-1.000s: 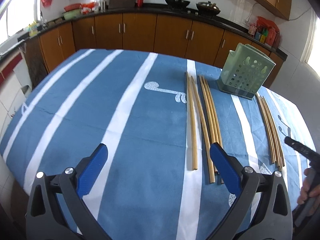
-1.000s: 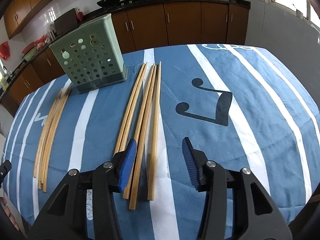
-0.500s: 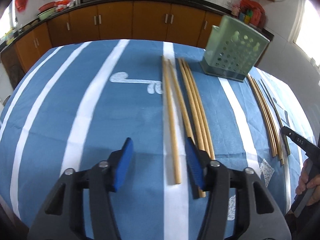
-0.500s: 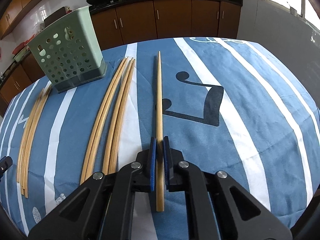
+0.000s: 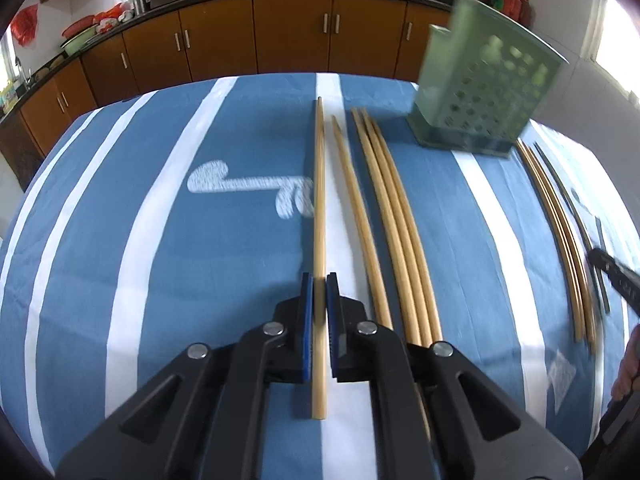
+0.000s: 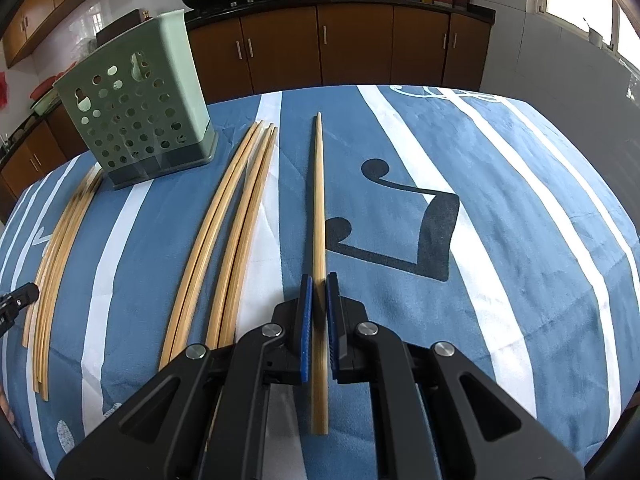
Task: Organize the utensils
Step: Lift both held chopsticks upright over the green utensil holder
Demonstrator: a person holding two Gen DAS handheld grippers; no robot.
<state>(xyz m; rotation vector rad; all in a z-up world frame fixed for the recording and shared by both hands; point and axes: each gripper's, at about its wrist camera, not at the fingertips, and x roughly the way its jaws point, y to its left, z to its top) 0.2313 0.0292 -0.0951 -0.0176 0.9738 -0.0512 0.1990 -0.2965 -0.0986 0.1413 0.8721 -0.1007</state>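
Observation:
In the left wrist view my left gripper [image 5: 319, 280] is shut on a wooden chopstick [image 5: 319, 184], the leftmost of a group; its thick end sticks out behind the pads. A single chopstick [image 5: 352, 208] and a bundle [image 5: 394, 224] lie just right of it. In the right wrist view my right gripper [image 6: 319, 282] is shut on another chopstick [image 6: 319, 200], which points away over the cloth. Several chopsticks [image 6: 230, 224] lie to its left. The green perforated holder [image 6: 136, 108] [image 5: 480, 92] stands upright at the far side.
A blue cloth with white stripes [image 5: 180, 240] covers the table. Another chopstick bundle [image 6: 60, 248] [image 5: 560, 236] lies beyond the holder. The other gripper's tip [image 5: 616, 276] and a hand [image 5: 630, 364] show at the right edge. Brown cabinets [image 6: 360, 44] line the back.
My left gripper moved over the leftmost chopstick and went from wide open to shut on it. My right gripper closed on the rightmost chopstick, which now lies apart from the others.

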